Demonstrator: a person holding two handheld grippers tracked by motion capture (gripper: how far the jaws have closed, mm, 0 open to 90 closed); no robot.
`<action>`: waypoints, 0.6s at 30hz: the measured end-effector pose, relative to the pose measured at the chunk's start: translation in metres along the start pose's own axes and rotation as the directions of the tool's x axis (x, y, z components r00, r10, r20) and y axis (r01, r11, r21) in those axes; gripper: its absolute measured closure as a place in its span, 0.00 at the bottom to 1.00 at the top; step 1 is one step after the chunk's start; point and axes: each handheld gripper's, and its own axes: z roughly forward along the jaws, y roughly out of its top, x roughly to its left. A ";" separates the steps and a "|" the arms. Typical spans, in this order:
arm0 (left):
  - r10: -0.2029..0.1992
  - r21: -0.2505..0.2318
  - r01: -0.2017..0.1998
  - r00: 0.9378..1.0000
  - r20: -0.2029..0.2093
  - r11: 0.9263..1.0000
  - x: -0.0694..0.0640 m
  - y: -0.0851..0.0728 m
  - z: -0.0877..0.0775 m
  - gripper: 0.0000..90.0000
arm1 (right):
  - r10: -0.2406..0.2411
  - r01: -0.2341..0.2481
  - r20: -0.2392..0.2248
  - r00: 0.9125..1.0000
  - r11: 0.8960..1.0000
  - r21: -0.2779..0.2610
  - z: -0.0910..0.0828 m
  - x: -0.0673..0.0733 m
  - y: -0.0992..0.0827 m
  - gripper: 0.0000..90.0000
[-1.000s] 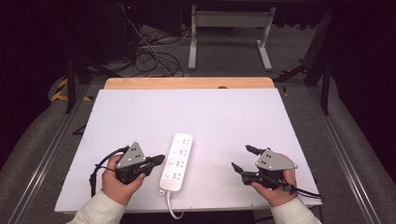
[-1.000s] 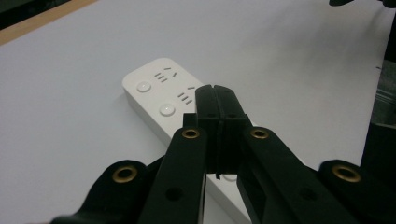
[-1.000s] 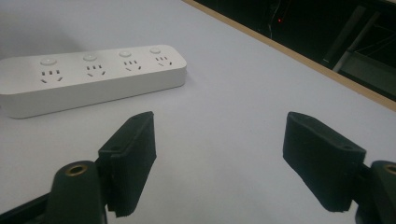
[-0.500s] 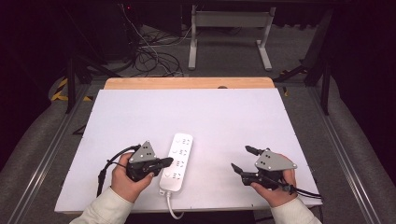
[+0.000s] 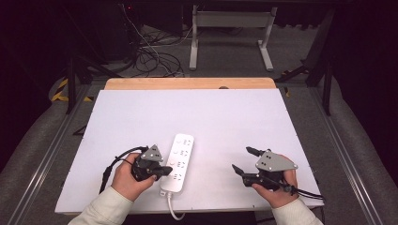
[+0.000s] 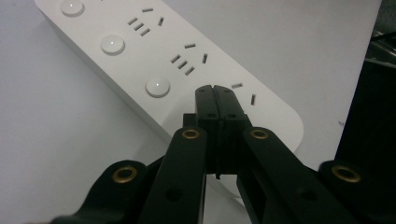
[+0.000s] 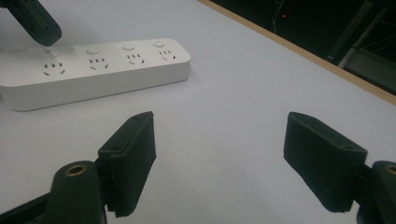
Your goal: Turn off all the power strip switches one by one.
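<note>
A white power strip [image 5: 177, 161] with several sockets and round buttons lies lengthwise near the table's front edge. Its cord [image 5: 172, 211] runs off toward me. My left gripper [image 5: 166, 170] is shut with nothing between its pads, and its tips hover over the strip's left side near the cord end. In the left gripper view the closed tips [image 6: 216, 91] sit just beside a round button [image 6: 158, 86] on the strip [image 6: 140, 51]. I cannot tell whether they touch. My right gripper [image 5: 241, 159] rests open and empty to the right of the strip. Its view shows the wide jaws [image 7: 219, 140], the strip [image 7: 93, 65] and the left gripper's tip [image 7: 37, 21].
The white table top [image 5: 225, 117] has a wooden strip [image 5: 187, 83] along its far edge. Behind the table, on the dark floor, are tangled cables [image 5: 150, 56] and a grey metal stand [image 5: 230, 28]. Metal rails run along both sides.
My left hand has moved right and slightly down, bringing the shut tips from beside the strip to over its left edge. The right hand has stayed still.
</note>
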 end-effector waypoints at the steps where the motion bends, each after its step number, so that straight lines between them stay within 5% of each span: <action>1: 0.003 0.006 -0.003 1.000 0.004 1.000 0.000 0.000 0.001 1.00 | 0.000 0.000 0.000 1.000 1.000 0.000 0.000 0.000 0.000 0.29; 18: 0.021 0.035 -0.021 1.000 -0.011 0.999 0.000 -0.001 0.006 1.00 | -0.003 0.003 -0.003 1.000 1.000 0.002 0.000 0.000 0.000 0.29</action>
